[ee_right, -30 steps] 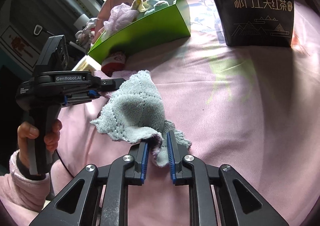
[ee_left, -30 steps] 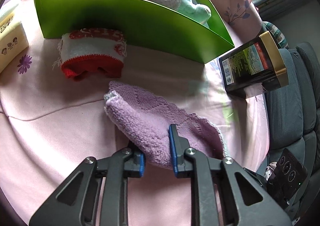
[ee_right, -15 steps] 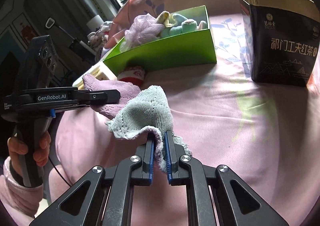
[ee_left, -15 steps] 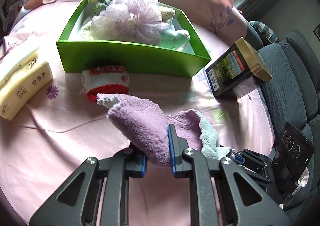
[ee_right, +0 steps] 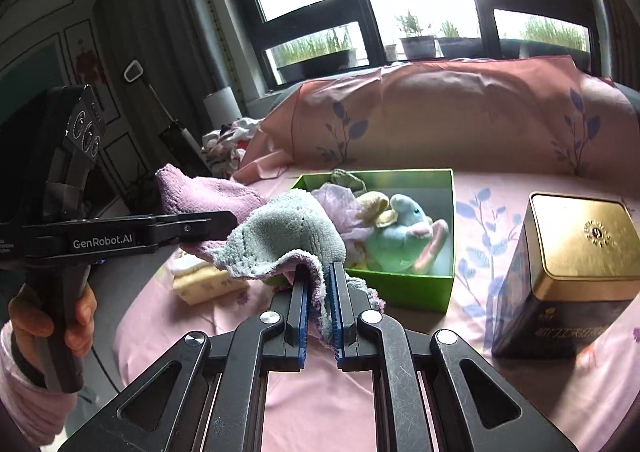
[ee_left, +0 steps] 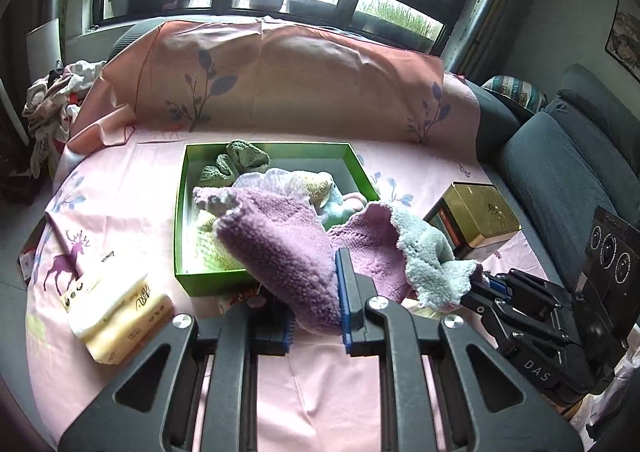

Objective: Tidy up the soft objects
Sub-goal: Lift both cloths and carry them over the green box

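Observation:
A fluffy towel, purple on one side and pale blue-grey on the other (ee_left: 288,248) (ee_right: 280,240), hangs in the air between both grippers. My left gripper (ee_left: 316,292) is shut on its purple end. My right gripper (ee_right: 320,292) is shut on its other end; it also shows at the right of the left wrist view (ee_left: 486,286). Behind the towel stands a green box (ee_left: 182,211) (ee_right: 416,292) holding several soft toys and cloths, among them a blue plush animal (ee_right: 404,232). The towel hides part of the box.
A black and gold tea tin (ee_left: 476,219) (ee_right: 576,272) stands right of the box. A yellow tissue pack (ee_left: 116,316) (ee_right: 204,280) lies left of it. A red and white sock (ee_left: 240,298) peeks out before the box. A grey sofa (ee_left: 560,171) borders the right.
Both grippers have lifted the towel off the pink sheet and raised it in front of the green box. The views have tilted up to show the windows.

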The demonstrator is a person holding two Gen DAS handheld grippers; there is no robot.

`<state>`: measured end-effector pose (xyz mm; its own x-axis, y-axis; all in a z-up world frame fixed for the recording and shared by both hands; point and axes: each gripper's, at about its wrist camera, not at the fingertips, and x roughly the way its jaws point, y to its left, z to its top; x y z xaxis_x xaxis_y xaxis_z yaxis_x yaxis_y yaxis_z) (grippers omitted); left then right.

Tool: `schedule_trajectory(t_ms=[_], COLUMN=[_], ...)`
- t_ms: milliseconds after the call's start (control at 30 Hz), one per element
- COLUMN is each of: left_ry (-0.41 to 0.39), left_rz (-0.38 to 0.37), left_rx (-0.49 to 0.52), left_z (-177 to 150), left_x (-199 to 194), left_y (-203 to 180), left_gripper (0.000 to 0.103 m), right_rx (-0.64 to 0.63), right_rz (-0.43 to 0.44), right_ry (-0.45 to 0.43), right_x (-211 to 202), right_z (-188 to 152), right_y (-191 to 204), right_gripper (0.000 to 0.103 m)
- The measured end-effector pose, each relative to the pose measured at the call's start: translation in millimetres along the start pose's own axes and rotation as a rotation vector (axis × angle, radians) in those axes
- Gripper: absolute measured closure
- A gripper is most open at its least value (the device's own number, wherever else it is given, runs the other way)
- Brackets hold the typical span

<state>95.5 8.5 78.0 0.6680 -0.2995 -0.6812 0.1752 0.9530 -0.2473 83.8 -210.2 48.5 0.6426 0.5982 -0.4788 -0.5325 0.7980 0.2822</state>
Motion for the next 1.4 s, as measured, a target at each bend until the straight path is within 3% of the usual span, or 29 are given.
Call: schedule_trajectory(t_ms=[333,700,1400], left_ry=[-0.049,-0.033,0.056], left_rz=[0.044,0.081,0.139], left_rx=[0.042,0.056,-0.003], left_z=[34,59,61], left_x=[3,40,105], left_y=[4,8,35], left_gripper=[0.087,0.087,0.087], right_rx=[-0.031,-0.028,-0.001], right_rz=[-0.014,-0.038,-0.106], right_ry=[-0.043,-0.051,0.055], right_x=[19,50,121], right_z=[40,66,66], right_y=[-2,-12,-36], right_gripper=[0.092,0.092,0.092])
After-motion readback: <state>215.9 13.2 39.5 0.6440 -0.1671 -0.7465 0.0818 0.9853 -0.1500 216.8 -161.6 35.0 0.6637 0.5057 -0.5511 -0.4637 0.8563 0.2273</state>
